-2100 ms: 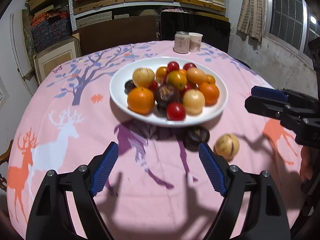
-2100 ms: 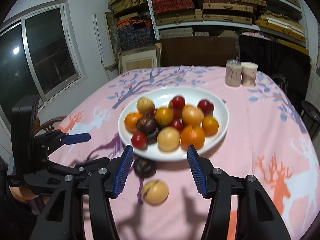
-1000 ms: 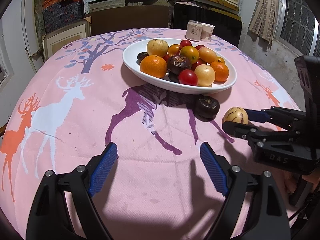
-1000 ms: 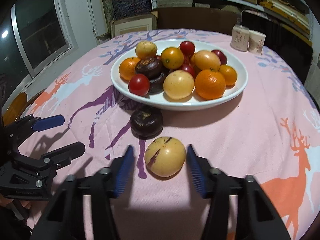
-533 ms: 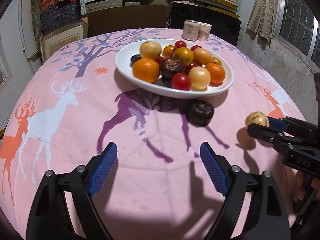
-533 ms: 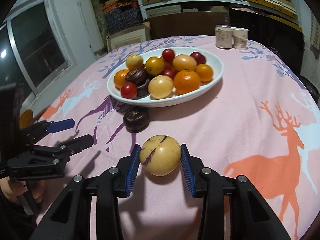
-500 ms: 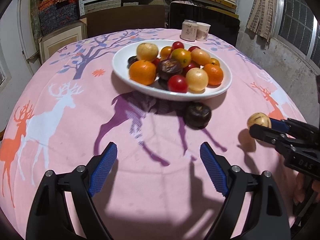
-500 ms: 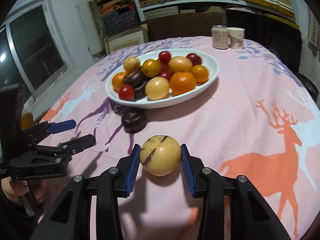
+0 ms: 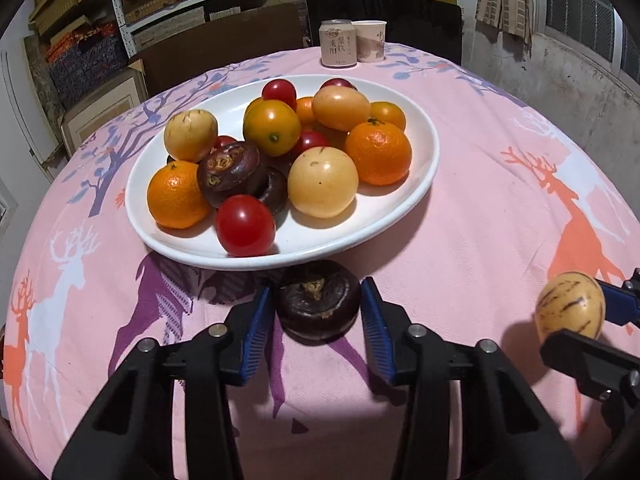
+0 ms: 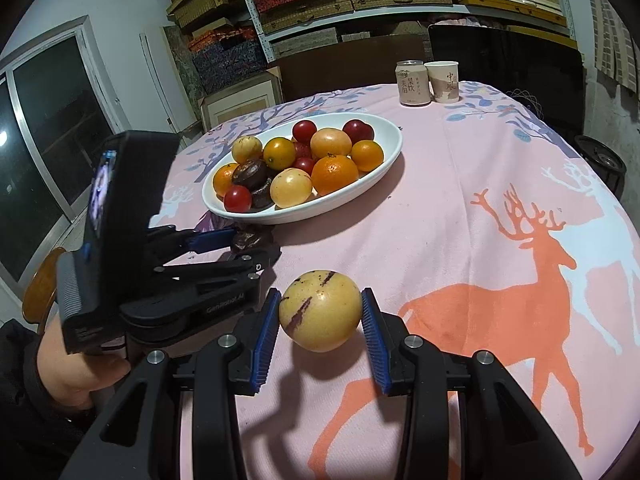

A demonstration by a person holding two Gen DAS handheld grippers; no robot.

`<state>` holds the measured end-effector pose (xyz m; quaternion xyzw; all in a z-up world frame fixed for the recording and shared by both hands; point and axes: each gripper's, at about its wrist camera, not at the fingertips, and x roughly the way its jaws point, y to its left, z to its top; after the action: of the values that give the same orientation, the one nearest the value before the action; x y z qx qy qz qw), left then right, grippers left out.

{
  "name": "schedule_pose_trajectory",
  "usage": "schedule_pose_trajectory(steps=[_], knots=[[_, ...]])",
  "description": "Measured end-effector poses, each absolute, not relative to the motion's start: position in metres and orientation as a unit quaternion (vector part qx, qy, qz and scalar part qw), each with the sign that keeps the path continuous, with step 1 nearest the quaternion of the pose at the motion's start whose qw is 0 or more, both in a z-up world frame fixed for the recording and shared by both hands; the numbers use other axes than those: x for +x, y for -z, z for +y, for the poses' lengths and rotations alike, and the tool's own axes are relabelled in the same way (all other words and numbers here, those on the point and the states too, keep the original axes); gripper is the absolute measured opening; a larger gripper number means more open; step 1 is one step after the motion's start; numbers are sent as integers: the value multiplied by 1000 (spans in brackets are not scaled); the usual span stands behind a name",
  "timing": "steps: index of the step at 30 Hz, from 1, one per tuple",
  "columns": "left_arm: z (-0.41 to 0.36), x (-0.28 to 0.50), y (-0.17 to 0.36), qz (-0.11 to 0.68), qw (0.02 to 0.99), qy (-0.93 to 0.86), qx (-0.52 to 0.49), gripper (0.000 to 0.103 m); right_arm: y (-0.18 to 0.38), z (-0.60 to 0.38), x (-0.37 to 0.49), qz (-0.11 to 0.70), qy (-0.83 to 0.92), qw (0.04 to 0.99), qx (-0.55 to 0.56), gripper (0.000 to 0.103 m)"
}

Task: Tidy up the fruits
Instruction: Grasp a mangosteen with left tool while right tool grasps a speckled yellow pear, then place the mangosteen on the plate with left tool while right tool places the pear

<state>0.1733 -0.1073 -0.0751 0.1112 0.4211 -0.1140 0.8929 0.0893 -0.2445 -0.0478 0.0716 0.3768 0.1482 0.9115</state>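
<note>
A white plate (image 9: 400, 216) piled with oranges, red tomatoes, yellow and dark fruits stands on the pink deer tablecloth. Just in front of its rim lies a dark purple fruit (image 9: 318, 304) on the cloth. My left gripper (image 9: 316, 300) is closing on it, and both blue pads touch its sides. In the right wrist view that gripper (image 10: 250, 246) reaches toward the plate (image 10: 360, 190), and the dark fruit (image 10: 248, 239) is mostly hidden. My right gripper (image 10: 320, 304) is shut on a yellow fruit with purple streaks (image 10: 320, 310), held a little above the cloth and also seen as a yellow fruit (image 9: 570, 312) at the far right.
A drink can (image 9: 338, 49) and a paper cup (image 9: 370, 46) stand at the table's far edge, with a dark chair back behind them. Shelves of boxes line the back wall. A person's hand (image 10: 76, 364) holds the left gripper's handle. Bare tablecloth lies to the right of the plate.
My left gripper has moved forward up to the dark purple fruit and its jaws have narrowed around it. The right gripper has lifted the yellow fruit off the cloth and drawn away to the right.
</note>
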Motion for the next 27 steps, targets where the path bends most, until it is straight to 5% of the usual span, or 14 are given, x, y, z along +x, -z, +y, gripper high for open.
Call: schedule_pose_trajectory(steps=[17, 27], knots=[[-51, 125, 28, 365, 919, 141, 59, 41, 33, -248, 86, 356, -156, 919, 65, 41], [-55, 209, -16, 348, 927, 130, 46, 41, -45, -215, 163, 269, -160, 950, 9, 41]])
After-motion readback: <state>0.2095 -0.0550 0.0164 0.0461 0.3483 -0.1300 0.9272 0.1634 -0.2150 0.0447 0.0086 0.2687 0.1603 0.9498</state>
